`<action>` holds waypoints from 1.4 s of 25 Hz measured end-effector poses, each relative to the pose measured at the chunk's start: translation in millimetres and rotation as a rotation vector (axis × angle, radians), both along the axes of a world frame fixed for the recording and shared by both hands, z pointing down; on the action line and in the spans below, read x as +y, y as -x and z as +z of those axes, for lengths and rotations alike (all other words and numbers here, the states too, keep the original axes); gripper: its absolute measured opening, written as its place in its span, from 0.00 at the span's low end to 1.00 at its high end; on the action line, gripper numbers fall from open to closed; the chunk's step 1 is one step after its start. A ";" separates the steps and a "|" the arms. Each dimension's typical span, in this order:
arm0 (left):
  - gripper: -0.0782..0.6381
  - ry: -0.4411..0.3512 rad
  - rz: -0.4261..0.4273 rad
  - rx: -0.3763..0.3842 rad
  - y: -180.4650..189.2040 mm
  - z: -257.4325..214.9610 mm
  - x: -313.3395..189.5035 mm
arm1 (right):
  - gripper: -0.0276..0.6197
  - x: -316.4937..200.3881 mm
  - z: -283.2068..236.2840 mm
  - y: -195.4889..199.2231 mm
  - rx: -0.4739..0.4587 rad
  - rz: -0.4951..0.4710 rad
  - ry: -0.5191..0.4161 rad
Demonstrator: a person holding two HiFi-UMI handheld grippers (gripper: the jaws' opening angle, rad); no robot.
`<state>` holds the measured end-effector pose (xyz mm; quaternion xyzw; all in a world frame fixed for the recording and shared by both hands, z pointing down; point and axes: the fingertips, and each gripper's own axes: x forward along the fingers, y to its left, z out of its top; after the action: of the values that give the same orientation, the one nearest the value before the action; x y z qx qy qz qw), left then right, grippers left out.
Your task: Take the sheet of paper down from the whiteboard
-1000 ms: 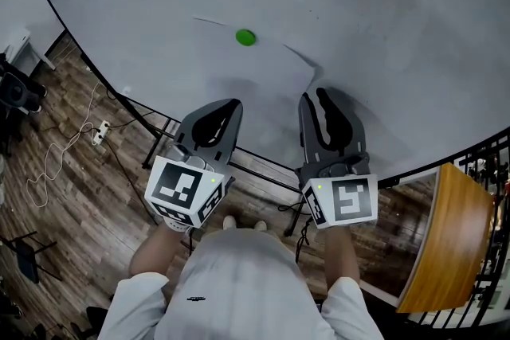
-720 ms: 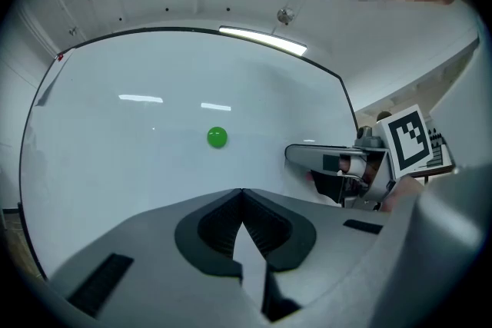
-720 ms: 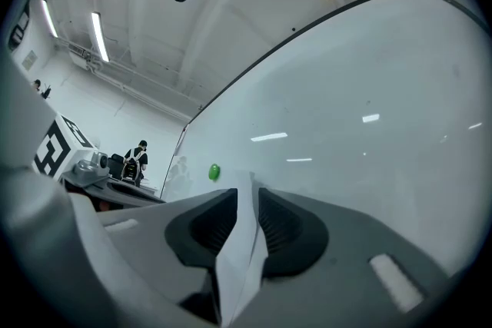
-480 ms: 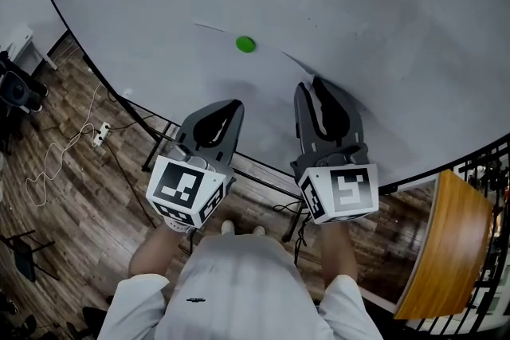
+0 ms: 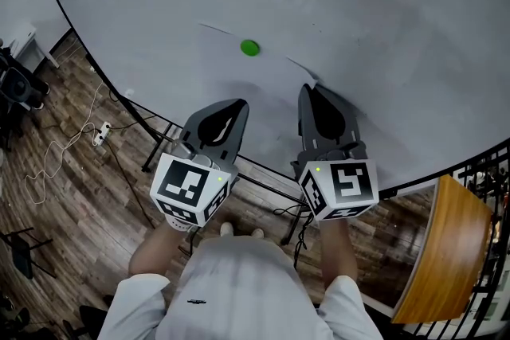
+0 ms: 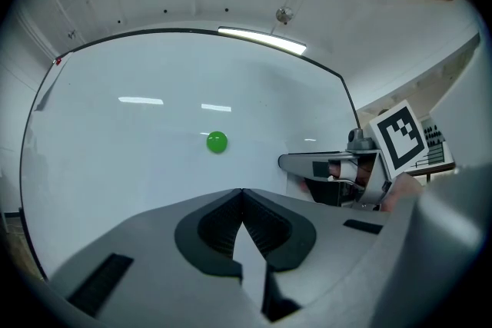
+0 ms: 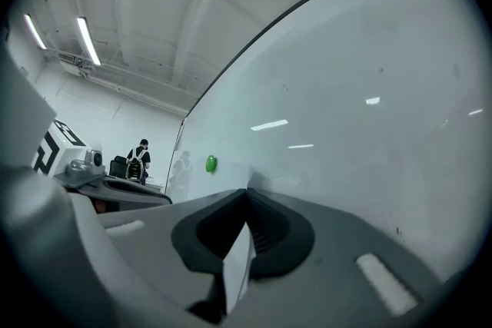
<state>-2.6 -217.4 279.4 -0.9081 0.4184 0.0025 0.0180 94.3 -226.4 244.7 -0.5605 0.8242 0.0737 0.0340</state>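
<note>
Whiteboard (image 5: 382,28) filled the field ahead of both grippers. Sheet (image 5: 271,80) hung against it, its top ahead of and above the jaws and its lower part reaching back into them. Left gripper (image 5: 237,103) was clenched on the sheet below the magnet, a white sliver showing between its closed jaws. Right gripper (image 5: 312,90) was likewise clamped on the sheet's right margin. Magnet (image 5: 250,48), small, round and green, pinned the sheet's top edge just ahead of the left gripper and to the left of the right one.

Step in hand, by judgement: drawing the sheet out from under the magnet. Both grips were best kept firm. The pull was best made evenly and along the board's face, away from the magnet, so that the sheet would slide free. A one-sided tug would probably skew the sheet or tear it at the pinned point.

The sheet appeared white, thin and nearly indistinguishable from the board. Only its top edge and the corner just ahead of the right jaws showed, as faint shadow lines.
</note>
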 end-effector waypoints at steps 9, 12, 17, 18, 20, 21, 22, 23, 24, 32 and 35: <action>0.12 -0.050 -0.034 -0.031 1.4 -15.1 -6.9 | 0.06 0.6 -4.4 1.7 0.007 -0.014 -0.007; 0.16 -0.068 -0.044 -0.025 1.0 -21.6 -10.2 | 0.06 1.3 -5.5 1.1 0.003 -0.016 -0.008; 0.26 -0.113 -0.106 -0.039 4.0 -28.2 -25.2 | 0.06 0.1 -0.9 3.4 0.013 -0.020 -0.005; 0.26 -0.114 -0.114 -0.040 4.5 -28.6 -28.7 | 0.06 -0.4 -0.4 4.0 0.015 -0.021 -0.005; 0.27 -0.114 -0.124 -0.040 4.7 -30.8 -32.8 | 0.06 0.2 -0.7 4.5 0.020 -0.023 -0.007; 0.27 -0.115 -0.128 -0.039 4.7 -33.1 -33.5 | 0.06 1.0 -0.3 4.4 0.021 -0.024 -0.007; 0.27 -0.118 -0.131 -0.035 4.4 -36.7 -34.0 | 0.06 1.7 1.2 3.8 0.022 -0.026 -0.004; 0.27 -0.125 -0.131 -0.029 3.5 -41.7 -34.6 | 0.06 1.9 3.4 3.1 0.020 -0.030 0.002; 0.28 -0.130 -0.130 -0.022 2.4 -46.6 -35.9 | 0.06 1.7 4.8 2.4 0.017 -0.033 0.007; 0.31 -0.126 -0.145 -0.006 -6.3 -57.7 -49.6 | 0.06 -1.0 -2.2 2.9 0.032 -0.037 -0.008; 0.32 -0.130 -0.160 -0.004 -8.8 -60.2 -50.9 | 0.06 0.4 3.2 -0.6 0.022 -0.041 0.004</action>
<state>6.2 -268.3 219.1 -0.8687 0.4884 0.0264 0.0779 94.9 -226.0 247.9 -0.5427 0.8360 0.0774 0.0251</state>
